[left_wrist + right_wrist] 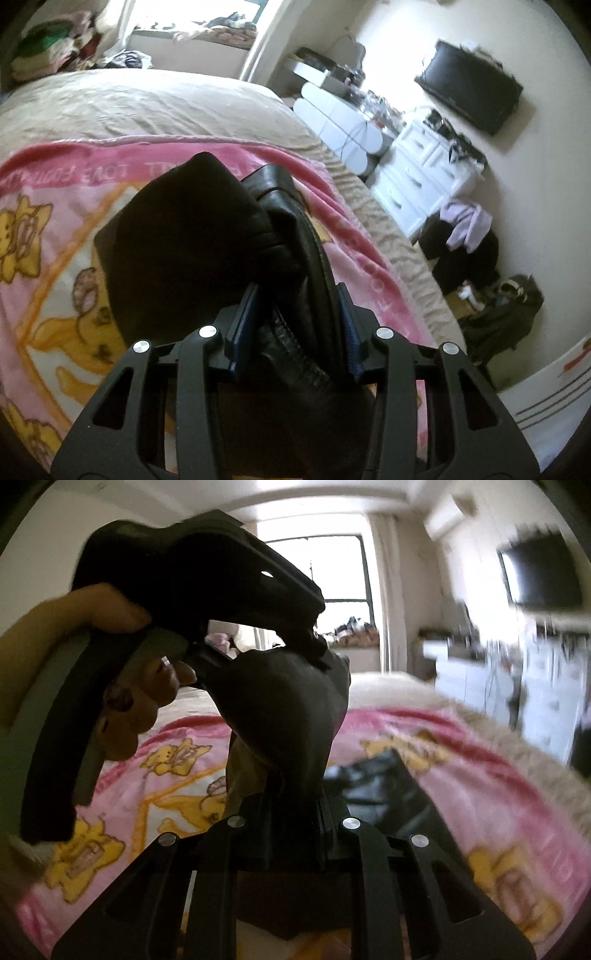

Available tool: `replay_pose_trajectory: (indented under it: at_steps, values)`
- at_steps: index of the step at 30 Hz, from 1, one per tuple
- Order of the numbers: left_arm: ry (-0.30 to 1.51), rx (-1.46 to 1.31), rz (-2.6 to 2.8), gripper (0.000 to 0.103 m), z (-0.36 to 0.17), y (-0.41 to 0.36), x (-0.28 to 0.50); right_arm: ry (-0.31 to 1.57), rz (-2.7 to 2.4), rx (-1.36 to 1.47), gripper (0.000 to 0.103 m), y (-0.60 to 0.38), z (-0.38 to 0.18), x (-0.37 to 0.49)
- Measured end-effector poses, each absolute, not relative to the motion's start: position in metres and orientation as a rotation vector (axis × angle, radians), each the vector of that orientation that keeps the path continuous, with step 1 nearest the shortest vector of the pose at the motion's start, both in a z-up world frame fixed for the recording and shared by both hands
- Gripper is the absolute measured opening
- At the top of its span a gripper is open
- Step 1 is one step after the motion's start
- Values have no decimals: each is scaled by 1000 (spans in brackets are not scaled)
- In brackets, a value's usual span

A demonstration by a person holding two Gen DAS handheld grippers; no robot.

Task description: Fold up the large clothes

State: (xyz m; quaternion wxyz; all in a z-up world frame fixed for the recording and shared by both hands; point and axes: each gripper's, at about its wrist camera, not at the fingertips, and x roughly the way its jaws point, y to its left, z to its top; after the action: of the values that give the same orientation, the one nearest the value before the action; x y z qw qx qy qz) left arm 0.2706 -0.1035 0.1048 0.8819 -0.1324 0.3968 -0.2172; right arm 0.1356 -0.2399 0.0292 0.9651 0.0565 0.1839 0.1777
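A black leather-look garment (pixel 192 236) is lifted above a bed, bunched and hanging between two handheld grippers. In the left wrist view, the left gripper (pixel 295 314) has its blue-padded fingers (pixel 243 314) closed partway on a thick fold of the garment, which fills the gap between them and rises in a dark lump in front. In the right wrist view, the right gripper (pixel 291 801) is nearly closed, pinching another part of the same garment, which stands up from its fingers. A loose end of the garment (pixel 384 779) lies on the blanket just beyond. A person's hand (pixel 122 686) grips the left gripper's handle. Below is a pink blanket (pixel 55 177) printed with yellow cartoon figures, spread on a beige bed cover (pixel 147 107). Beside the bed stand a white dresser (pixel 417 177) and a wall-mounted television (pixel 472 85).
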Motion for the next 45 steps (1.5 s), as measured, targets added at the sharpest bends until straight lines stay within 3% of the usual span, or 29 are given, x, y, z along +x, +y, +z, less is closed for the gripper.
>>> replay_pose_trajectory:
  at_steps: [9, 18, 23, 25, 27, 30, 33, 41, 43, 45]
  values:
    - [912, -284, -503, 33, 78, -140, 282, 578, 406, 465, 16, -295, -6, 170]
    - [878, -403, -432, 52, 58, -85, 272, 748, 430, 815, 19, -329, -49, 182]
    - [953, -358, -320, 55, 10, -59, 266, 821, 395, 868, 43, -338, -59, 179]
    - [951, -311, -301, 58, -2, -63, 263, 856, 395, 878, 67, -342, -54, 179]
    - [934, -231, -266, 63, -5, -70, 258, 821, 387, 864, 73, -349, -37, 175]
    - [917, -227, -279, 66, -5, -72, 258, 742, 339, 771, 91, -356, 2, 184]
    - [909, -225, -280, 67, -6, -71, 258, 802, 341, 627, 94, -343, 27, 217]
    - [909, -210, -285, 67, -8, -70, 257, 1123, 381, 290, 90, -285, 29, 309]
    - [914, -195, -283, 67, -9, -70, 259, 1158, 411, 219, 41, -267, 27, 314]
    - [920, -188, -293, 67, -9, -69, 260, 1085, 450, 165, 24, -256, 36, 307]
